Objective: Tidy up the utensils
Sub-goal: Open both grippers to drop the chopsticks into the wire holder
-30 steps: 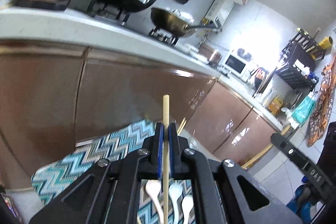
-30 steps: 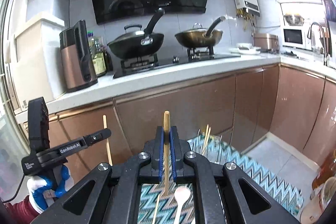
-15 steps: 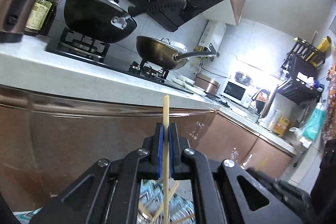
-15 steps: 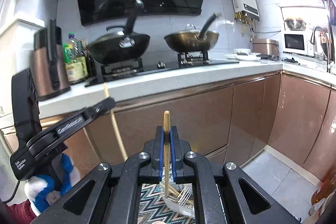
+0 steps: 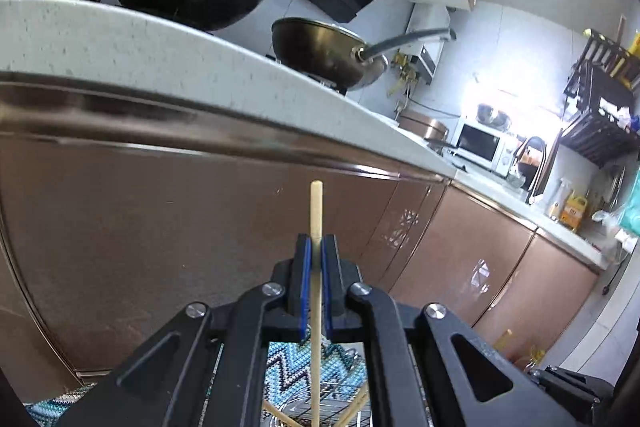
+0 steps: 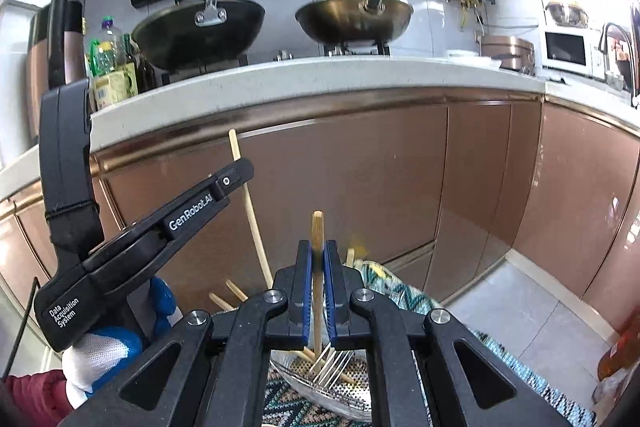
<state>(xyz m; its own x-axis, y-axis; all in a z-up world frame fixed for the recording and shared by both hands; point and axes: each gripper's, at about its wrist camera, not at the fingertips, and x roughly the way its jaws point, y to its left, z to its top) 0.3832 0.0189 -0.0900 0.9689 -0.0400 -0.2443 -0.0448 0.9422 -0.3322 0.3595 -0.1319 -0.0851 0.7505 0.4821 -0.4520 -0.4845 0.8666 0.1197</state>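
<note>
My left gripper (image 5: 316, 247) is shut on a wooden chopstick (image 5: 316, 211) held upright; the same gripper (image 6: 236, 173) and chopstick (image 6: 250, 207) show at the left of the right wrist view. My right gripper (image 6: 317, 255) is shut on another wooden chopstick (image 6: 317, 231), held upright over a metal wire utensil holder (image 6: 340, 391). The holder has several chopsticks (image 6: 228, 297) and a metal fork (image 6: 330, 367) in it. It also shows under my left gripper (image 5: 344, 407).
The holder stands on a zigzag-patterned cloth (image 6: 404, 291). Brown cabinet fronts (image 6: 360, 179) and a white countertop (image 6: 304, 75) are straight ahead. A black wok (image 6: 200, 31), a brass pan (image 6: 356, 17), bottles (image 6: 110, 63) and a microwave (image 6: 568, 51) sit on the counter.
Both grippers have moved in over the wire holder with their chopsticks. The left gripper came closer to the right one, its chopstick tilting toward the holder. The spoons have left view.
</note>
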